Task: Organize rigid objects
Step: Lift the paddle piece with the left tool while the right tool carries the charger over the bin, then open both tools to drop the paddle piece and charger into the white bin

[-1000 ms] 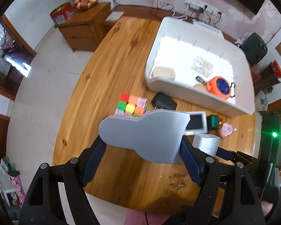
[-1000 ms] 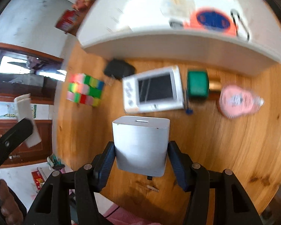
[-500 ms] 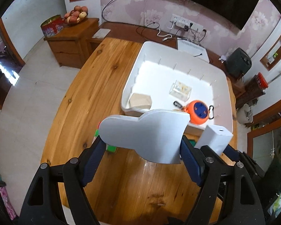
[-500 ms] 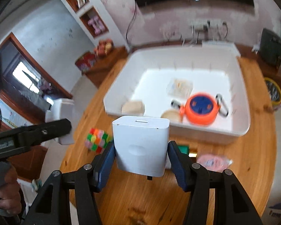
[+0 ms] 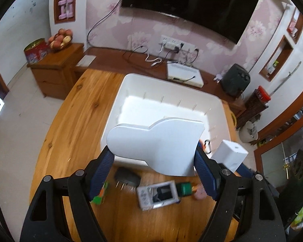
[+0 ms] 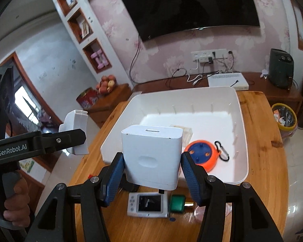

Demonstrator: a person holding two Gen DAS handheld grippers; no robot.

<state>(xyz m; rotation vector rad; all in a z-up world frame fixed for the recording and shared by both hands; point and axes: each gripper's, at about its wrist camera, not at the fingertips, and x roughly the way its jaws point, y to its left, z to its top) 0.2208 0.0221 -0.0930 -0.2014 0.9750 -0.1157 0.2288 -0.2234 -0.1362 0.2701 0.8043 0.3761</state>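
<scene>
Both grippers are loaded: our left gripper (image 5: 152,162) pinches a flat white bottle-shaped piece (image 5: 155,145) between its blue pads (image 5: 102,170), holding it in the air over the near wall of the white bin (image 5: 225,119); our right gripper (image 6: 151,173) clamps a white rectangular box (image 6: 152,155) by its sides, also off the table and in front of the bin's near rim. In the right wrist view we see the left gripper out to the side with its white piece edge-on. Inside the bin lie an orange and blue round reel (image 6: 203,155) with a black carabiner (image 6: 222,150) and a small clear box (image 6: 184,134), partly hidden behind the white box. On the wooden table (image 5: 76,109), just beside the bin's near wall, rest a black plug adapter (image 5: 127,178), a white handheld device with a dark screen (image 6: 147,203), a small green object (image 6: 177,202) touching its end, a pink item mostly hidden, and a colourful cube behind the left finger
</scene>
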